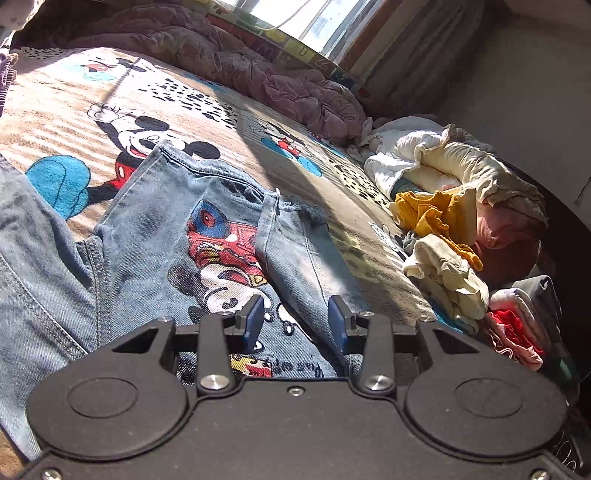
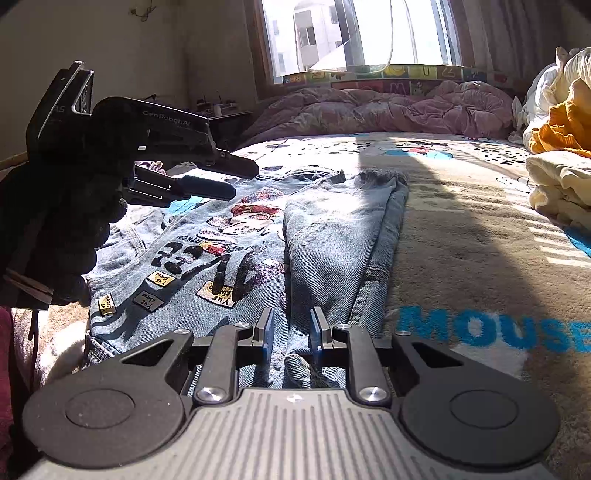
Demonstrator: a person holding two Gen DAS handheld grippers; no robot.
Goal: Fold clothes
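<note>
A blue denim garment (image 1: 155,236) with cartoon prints and patches lies spread on the bed; in the right wrist view the denim garment (image 2: 207,258) has one part folded over along its right side, frayed hem at the far end. My left gripper (image 1: 295,306) hovers low over the printed area, open, with nothing between its blue pads. The right wrist view shows the left gripper (image 2: 243,181) from the side, held by a dark gloved hand (image 2: 55,221). My right gripper (image 2: 291,317) sits at the near end of the folded part, its jaws narrow, with a bunched denim edge (image 2: 295,365) pinched between them.
A cartoon-mouse blanket (image 1: 74,110) covers the bed. A pile of loose clothes (image 1: 443,214) and a small stack of folded ones (image 1: 517,314) lie along the right side. A crumpled pink quilt (image 2: 369,107) lies at the far end under the window (image 2: 362,33).
</note>
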